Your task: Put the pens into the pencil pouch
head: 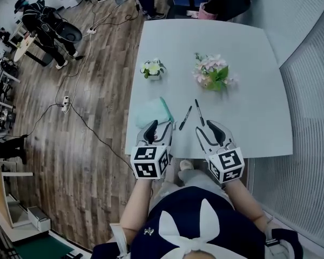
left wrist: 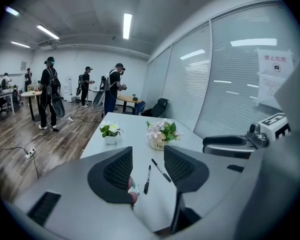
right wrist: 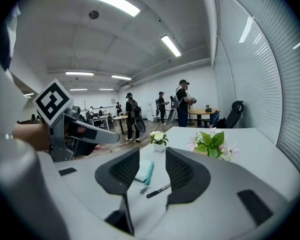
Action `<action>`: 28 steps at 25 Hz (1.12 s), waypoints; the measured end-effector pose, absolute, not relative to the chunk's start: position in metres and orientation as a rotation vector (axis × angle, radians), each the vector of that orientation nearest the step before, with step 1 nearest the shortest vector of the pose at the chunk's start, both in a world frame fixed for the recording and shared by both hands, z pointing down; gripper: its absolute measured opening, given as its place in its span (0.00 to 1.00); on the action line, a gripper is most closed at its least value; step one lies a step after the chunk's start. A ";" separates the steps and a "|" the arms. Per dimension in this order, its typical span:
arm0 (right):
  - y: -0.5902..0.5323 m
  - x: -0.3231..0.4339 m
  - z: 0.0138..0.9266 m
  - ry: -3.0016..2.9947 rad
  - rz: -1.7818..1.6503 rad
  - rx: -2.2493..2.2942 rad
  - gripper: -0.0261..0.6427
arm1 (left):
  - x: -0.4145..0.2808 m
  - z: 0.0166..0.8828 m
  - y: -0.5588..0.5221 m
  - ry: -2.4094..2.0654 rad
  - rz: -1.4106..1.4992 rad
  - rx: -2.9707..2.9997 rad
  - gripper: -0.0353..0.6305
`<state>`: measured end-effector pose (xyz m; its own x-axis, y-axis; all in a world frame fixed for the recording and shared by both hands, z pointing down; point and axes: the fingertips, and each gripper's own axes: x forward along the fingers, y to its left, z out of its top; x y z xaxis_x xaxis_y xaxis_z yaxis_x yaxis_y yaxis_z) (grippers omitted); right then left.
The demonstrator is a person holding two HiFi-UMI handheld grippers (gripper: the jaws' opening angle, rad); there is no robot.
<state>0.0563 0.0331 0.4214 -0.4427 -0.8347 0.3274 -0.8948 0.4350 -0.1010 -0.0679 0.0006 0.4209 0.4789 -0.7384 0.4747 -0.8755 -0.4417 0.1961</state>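
Note:
Two black pens (head: 185,117) (head: 199,112) lie side by side on the pale table (head: 248,117), near its front edge. A teal pencil pouch (head: 151,112) lies flat just left of them. My left gripper (head: 160,127) hovers at the front edge, just behind the pouch's near end, jaws open and empty. My right gripper (head: 206,127) is just behind the right pen, also open and empty. The left gripper view shows both pens (left wrist: 147,179) (left wrist: 161,170) ahead between the jaws. In the right gripper view the pouch (right wrist: 144,170) and one pen (right wrist: 158,190) lie between the jaws.
A small white pot of pale flowers (head: 153,69) and a pink bouquet (head: 212,72) stand mid-table beyond the pens. Wooden floor with cables (head: 70,107) lies left. Several people stand far off in the room. A blind-covered window wall (head: 313,90) runs along the right.

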 end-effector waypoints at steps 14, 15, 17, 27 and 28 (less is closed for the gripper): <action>-0.014 0.074 0.442 -2.486 0.383 1.414 0.28 | -0.061 0.443 -0.032 -1.347 0.438 2.180 0.34; -0.017 0.075 0.445 -2.483 0.391 1.412 0.28 | -0.060 0.446 -0.035 -1.339 0.440 2.172 0.34; -0.022 0.075 0.450 -2.477 0.404 1.407 0.28 | -0.059 0.453 -0.041 -1.329 0.460 2.160 0.34; -0.054 0.074 0.472 -2.422 0.466 1.376 0.28 | -0.061 0.511 -0.080 -1.251 0.613 2.063 0.34; -0.058 0.075 0.474 -2.414 0.472 1.374 0.28 | -0.060 0.517 -0.082 -1.238 0.626 2.049 0.34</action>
<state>0.0752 -0.0577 0.4743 -0.4849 -0.7604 0.4320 -0.8672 0.4822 -0.1246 -0.0599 -0.0823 0.5168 0.4388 -0.5831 0.6837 -0.8962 -0.3389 0.2862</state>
